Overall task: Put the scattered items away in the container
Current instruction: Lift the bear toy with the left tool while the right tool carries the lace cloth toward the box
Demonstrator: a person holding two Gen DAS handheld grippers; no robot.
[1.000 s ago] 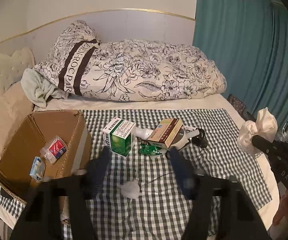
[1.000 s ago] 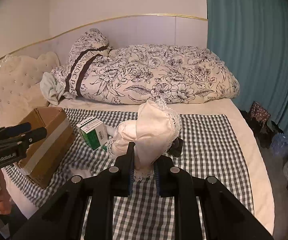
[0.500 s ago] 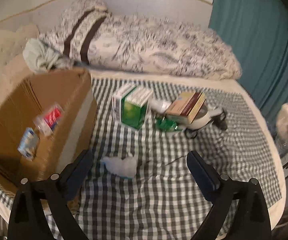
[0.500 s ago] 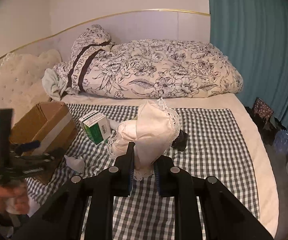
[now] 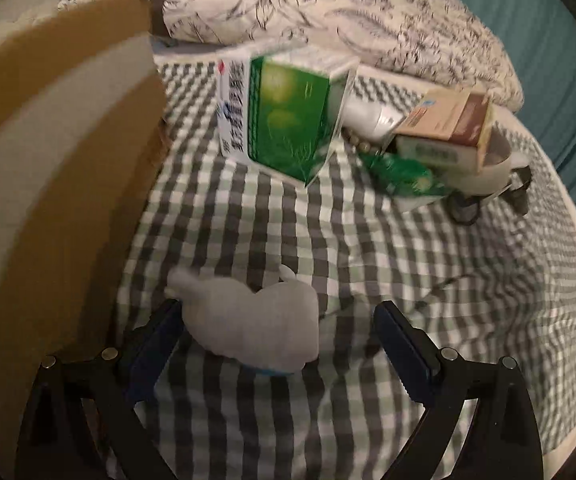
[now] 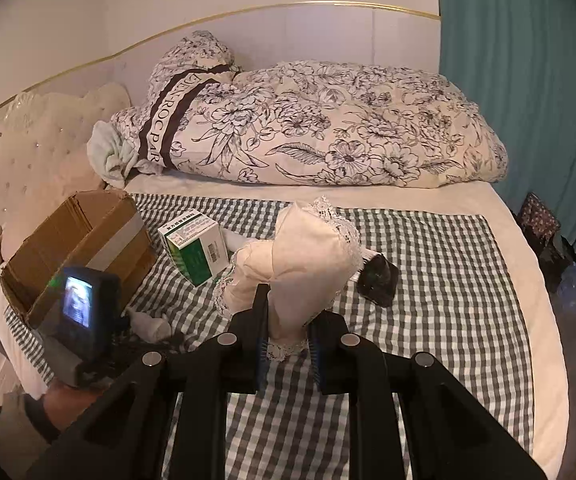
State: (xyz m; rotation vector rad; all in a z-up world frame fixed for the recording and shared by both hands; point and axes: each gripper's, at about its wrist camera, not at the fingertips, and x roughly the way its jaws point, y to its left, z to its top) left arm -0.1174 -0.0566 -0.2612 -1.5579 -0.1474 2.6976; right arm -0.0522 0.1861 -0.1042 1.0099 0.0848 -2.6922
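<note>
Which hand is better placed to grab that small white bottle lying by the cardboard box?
Left: its jaws stand wide open around the white bottle. The right gripper already holds the lace cloth.

Dim, warm indoor light in both views — no direct source visible, no hard glare. Left wrist view heavily motion-blurred: cardboard box [image 5: 48, 168] smeared into bands, green carton [image 5: 284, 112] print unreadable, checked cloth [image 5: 367, 280] squares streaked. Right wrist view sharp by comparison — floral duvet [image 6: 327, 128] pattern and lettering crisp. Strong fisheye bending at edges, headboard rail [image 6: 248, 16] curved, black vignette in corners. Soft shadows only, deepest under near gripper frames at bottom.
</note>
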